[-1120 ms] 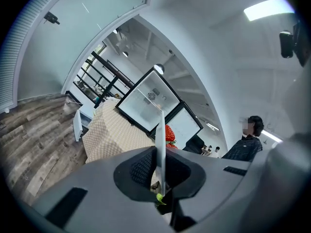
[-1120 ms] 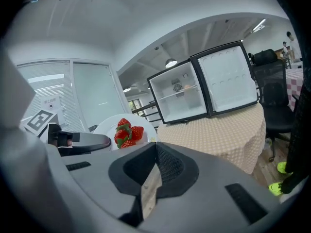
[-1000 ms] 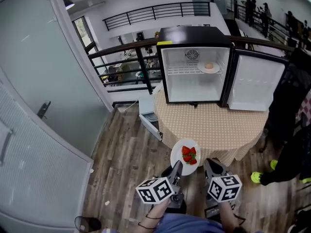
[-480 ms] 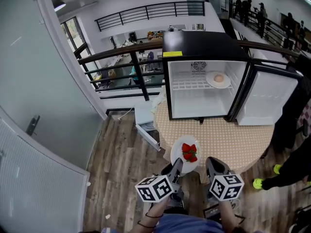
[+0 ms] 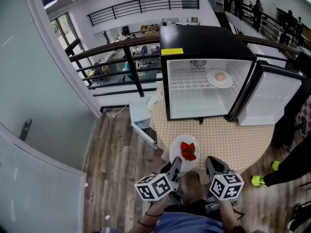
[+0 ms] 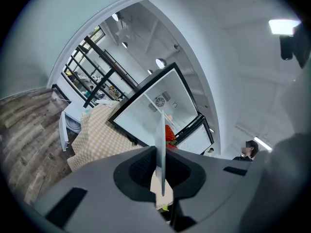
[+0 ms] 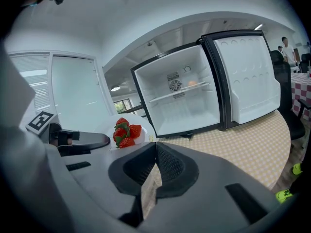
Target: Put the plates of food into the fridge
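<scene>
A white plate of strawberries hangs over the near edge of the round checked table. My left gripper is shut on the plate's near rim; in the left gripper view the plate stands edge-on between the pads. Just to the right, my right gripper is shut on nothing, and its view shows the strawberries off to the left. The black mini fridge stands open on the table. A second plate of food sits on its upper shelf.
The fridge door swings out to the right. A person in dark clothes with green shoes stands right of the table. A white open unit sits on the wood floor left of the table, with a black railing behind.
The fridge and table have drawn nearer in the head view. The strawberry plate stays in my left gripper and sits slightly higher, over the table edge. The right gripper keeps its place beside it.
</scene>
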A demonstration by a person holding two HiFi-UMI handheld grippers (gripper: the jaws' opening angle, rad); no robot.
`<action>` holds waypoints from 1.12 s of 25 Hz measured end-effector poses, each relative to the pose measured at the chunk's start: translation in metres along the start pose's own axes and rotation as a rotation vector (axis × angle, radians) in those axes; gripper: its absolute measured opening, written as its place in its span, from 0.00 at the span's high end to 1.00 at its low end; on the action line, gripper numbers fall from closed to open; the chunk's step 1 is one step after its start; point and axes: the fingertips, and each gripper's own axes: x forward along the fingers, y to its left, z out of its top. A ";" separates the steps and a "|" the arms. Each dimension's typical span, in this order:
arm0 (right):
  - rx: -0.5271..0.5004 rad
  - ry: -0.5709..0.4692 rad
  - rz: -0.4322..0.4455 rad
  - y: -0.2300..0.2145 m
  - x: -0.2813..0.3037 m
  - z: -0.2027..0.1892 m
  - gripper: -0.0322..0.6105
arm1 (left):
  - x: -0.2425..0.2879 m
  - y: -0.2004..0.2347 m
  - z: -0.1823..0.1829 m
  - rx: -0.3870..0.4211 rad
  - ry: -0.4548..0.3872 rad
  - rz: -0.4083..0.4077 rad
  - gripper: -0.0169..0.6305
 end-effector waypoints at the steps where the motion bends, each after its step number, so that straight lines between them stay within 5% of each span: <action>1: 0.002 0.003 -0.002 -0.002 0.002 0.001 0.92 | 0.003 0.001 0.001 -0.003 0.001 0.001 0.93; 22: -0.040 0.054 0.110 -0.068 0.099 0.078 0.92 | 0.132 0.009 0.051 -0.049 -0.045 0.053 0.93; 28: -0.046 0.084 0.122 -0.092 0.115 0.086 0.92 | 0.182 0.025 0.065 -0.171 -0.101 0.003 0.93</action>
